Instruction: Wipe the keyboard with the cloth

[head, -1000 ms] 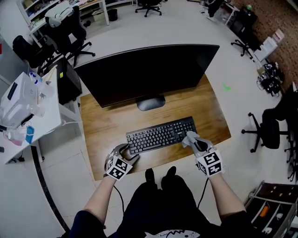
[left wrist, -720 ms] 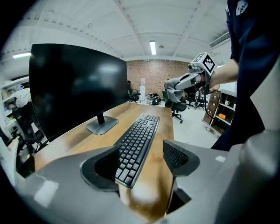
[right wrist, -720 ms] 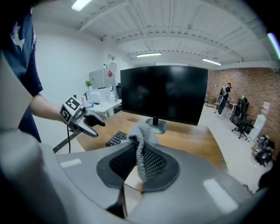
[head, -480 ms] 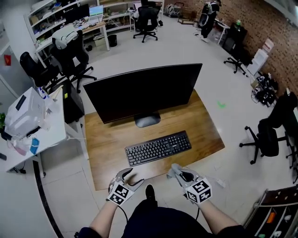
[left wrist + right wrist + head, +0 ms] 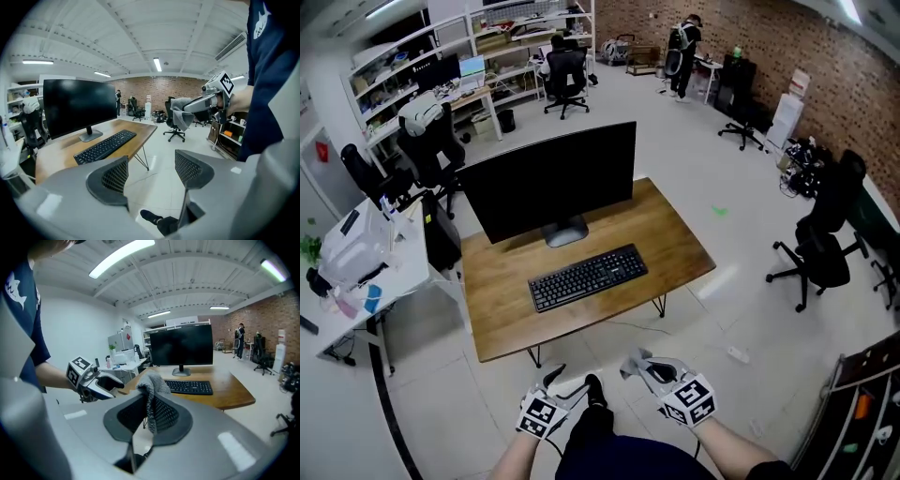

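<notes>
The black keyboard (image 5: 587, 277) lies on the wooden desk (image 5: 675, 246) in front of a dark monitor (image 5: 548, 178). Both grippers hang over the floor, well short of the desk's near edge. My right gripper (image 5: 636, 362) is shut on a grey cloth (image 5: 152, 389), which bunches up above its jaws. My left gripper (image 5: 150, 172) is open with nothing between its mesh pads. The left gripper view shows the keyboard (image 5: 105, 146) off to the left and the cloth (image 5: 180, 113) held in the air at the right. In the right gripper view the keyboard (image 5: 187, 386) lies beyond the cloth.
A white side table (image 5: 366, 262) with boxes stands left of the desk. Black office chairs stand at the right (image 5: 820, 248) and back left (image 5: 431, 141). The person's shoe (image 5: 593, 389) is on the pale floor between the grippers. A shelf unit (image 5: 872, 403) is at the lower right.
The person has backed away from the desk. The right gripper lifted the cloth off the keyboard's right end, the left gripper left the desk edge, and both now hang over the floor.
</notes>
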Available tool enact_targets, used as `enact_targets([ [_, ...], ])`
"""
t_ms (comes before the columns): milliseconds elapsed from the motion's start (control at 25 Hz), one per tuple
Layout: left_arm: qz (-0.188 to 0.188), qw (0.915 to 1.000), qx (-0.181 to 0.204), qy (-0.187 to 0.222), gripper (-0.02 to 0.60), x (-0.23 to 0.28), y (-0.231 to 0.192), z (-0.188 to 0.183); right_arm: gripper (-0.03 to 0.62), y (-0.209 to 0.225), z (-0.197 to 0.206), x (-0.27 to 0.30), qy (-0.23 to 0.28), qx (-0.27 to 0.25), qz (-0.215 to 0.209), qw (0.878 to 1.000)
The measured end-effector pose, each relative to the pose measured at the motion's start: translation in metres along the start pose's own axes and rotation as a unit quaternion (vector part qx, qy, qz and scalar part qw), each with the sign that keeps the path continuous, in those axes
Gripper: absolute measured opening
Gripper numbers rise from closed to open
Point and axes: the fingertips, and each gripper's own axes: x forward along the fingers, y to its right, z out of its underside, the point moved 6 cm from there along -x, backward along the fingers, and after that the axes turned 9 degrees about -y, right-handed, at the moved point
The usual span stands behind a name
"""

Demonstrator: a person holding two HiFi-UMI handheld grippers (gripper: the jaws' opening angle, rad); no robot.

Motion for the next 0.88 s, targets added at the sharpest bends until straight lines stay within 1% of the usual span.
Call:
enact_targets([
  [160,0.017,0.9998,-0.001,-0.003,0.304,-0.024,0.077,0.004,0.029,-0.030,0.040,-0.053,0.011,0.026,0.003,1.000],
  [320,0.019,0.9997,0.017,0.003,0.304,-0.051,0.120,-0.006,0.029,-0.051,0.064,-0.091,0.012,0.044,-0.003,0.999],
  [440,0.014,0.9995,0.028,0.008,0.304,-0.072,0.138,-0.013,0.029,-0.066,0.071,-0.115,0.025,0.057,-0.011,0.998],
  [560,0.015,0.9993,0.031,0.013,0.304,-0.091,0.148,-0.016,0.029,-0.084,0.069,-0.130,0.047,0.076,-0.019,0.996],
  [720,0.015,0.9988,0.037,0.028,0.304,-0.116,0.154,-0.017,0.029,-0.113,0.063,-0.134,0.064,0.082,-0.038,0.994],
  [880,0.025,0.9970,0.055,0.049,0.304,-0.144,0.166,-0.011,0.029,-0.143,0.060,-0.134,0.080,0.084,-0.036,0.993],
])
